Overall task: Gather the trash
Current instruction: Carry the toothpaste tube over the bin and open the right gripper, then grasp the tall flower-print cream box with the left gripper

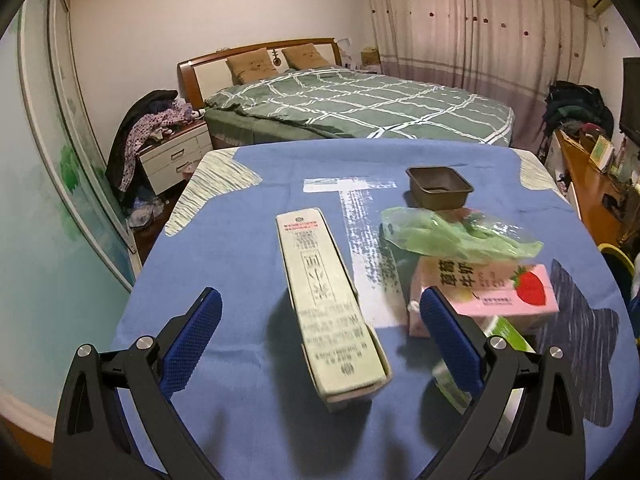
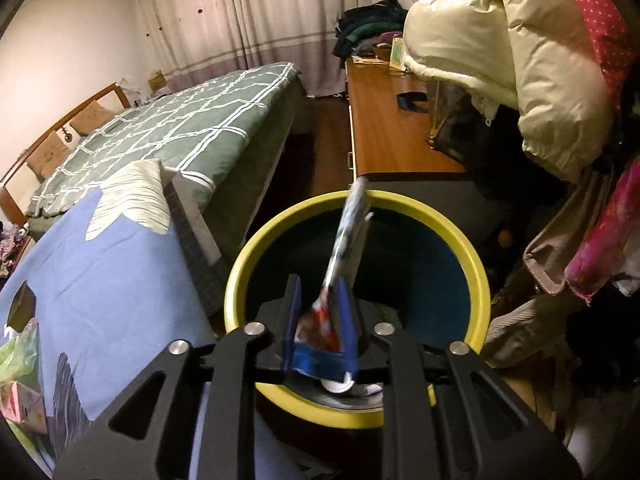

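My left gripper point(image 1: 320, 292) hangs open over the blue-clothed table point(image 1: 240, 240), its fingers either side of a long pale green box point(image 1: 328, 304) without touching it. To the right lie a pink strawberry milk carton point(image 1: 484, 292), a crumpled green plastic bag point(image 1: 452, 236), a brown tray point(image 1: 438, 188) and a green-white carton point(image 1: 508, 332). My right gripper point(image 2: 318, 284) hovers over a yellow-rimmed bin point(image 2: 440, 216). A flattened blue, white and red wrapper point(image 2: 348, 240) stands between its parted jaws, leaning on the right pad.
The bin stands on the floor off the table's right edge point(image 2: 188, 240), by a wooden cabinet point(image 2: 392, 128) with a cream puffy coat point(image 2: 500, 40) hanging over it. A green checked bed point(image 1: 360, 100) lies beyond the table, and a cluttered bedside table point(image 1: 176, 152) is at left.
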Demonstrator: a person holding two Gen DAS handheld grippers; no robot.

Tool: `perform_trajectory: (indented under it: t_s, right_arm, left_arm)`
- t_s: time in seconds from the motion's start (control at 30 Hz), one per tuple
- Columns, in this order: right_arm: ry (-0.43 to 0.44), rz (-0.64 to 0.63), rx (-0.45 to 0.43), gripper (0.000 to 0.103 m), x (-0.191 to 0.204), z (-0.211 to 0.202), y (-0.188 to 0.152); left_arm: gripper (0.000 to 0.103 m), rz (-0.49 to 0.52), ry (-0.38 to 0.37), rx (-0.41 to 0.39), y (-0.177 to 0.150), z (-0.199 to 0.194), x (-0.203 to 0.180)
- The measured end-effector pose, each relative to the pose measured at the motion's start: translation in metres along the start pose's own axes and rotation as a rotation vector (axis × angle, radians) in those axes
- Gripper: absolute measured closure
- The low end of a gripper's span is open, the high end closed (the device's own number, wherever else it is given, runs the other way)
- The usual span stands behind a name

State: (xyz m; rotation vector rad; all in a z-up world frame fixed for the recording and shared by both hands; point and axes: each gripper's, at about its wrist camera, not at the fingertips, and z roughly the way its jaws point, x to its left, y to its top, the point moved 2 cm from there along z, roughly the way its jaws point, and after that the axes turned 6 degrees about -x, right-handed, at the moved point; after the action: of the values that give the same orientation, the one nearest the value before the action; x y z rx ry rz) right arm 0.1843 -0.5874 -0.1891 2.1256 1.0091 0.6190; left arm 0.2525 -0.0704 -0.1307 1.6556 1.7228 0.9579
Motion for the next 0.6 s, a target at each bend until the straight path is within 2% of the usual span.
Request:
perform_trajectory:
  t_s: [0.37,0.6]
  right_arm:
    - [-0.011,-0.01,-0.015,0.064,0.003,-0.006,0.002]
    - [-0.006,-0.015,-0.019,0.064,0.004,-0.008,0.003]
  left_arm:
    - [0.005,-0.039,0.083,0.006,0.006,0.021,0.031]
    - [0.005,-0.108,0.167,0.021,0.001,0.027,0.076]
